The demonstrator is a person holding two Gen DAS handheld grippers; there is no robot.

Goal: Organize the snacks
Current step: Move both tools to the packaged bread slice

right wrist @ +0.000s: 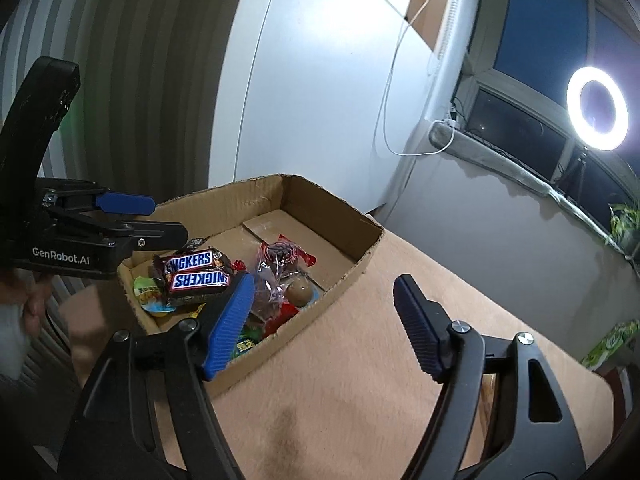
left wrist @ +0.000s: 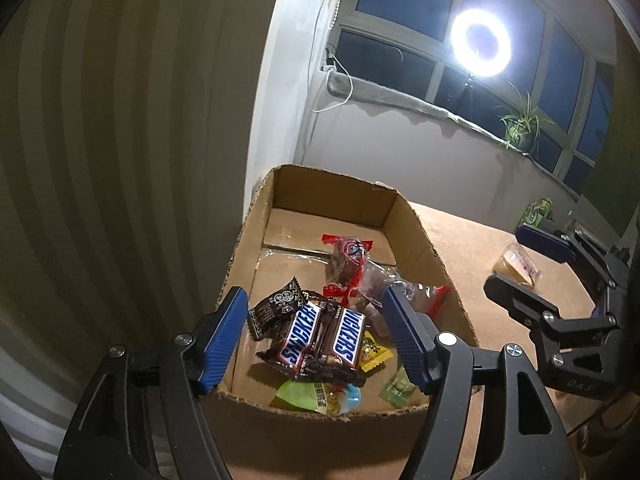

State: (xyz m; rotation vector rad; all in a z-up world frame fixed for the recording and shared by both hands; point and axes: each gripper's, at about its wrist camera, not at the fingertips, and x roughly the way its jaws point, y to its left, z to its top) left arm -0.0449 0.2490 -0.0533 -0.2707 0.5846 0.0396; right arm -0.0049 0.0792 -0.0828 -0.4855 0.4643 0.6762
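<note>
An open cardboard box (left wrist: 412,224) (right wrist: 344,208) on the table holds snacks: two Snickers bars (left wrist: 320,336) (right wrist: 196,274), a red-and-clear bag (left wrist: 352,260) (right wrist: 280,264), and small green and yellow packets (left wrist: 312,396). My left gripper (left wrist: 312,332) is open and empty, hovering over the box's near end above the Snickers. My right gripper (right wrist: 324,320) is open and empty, over the box's right wall and the table beside it. It shows in the left wrist view (left wrist: 524,264) with a clear-wrapped yellowish snack (left wrist: 516,268) on the table behind its fingers.
The table (right wrist: 360,380) has a tan cloth. A green packet (left wrist: 538,210) (right wrist: 612,340) lies at its far right. A striped wall is at the left. A windowsill with a plant (left wrist: 520,124) and a ring light (left wrist: 480,42) is behind.
</note>
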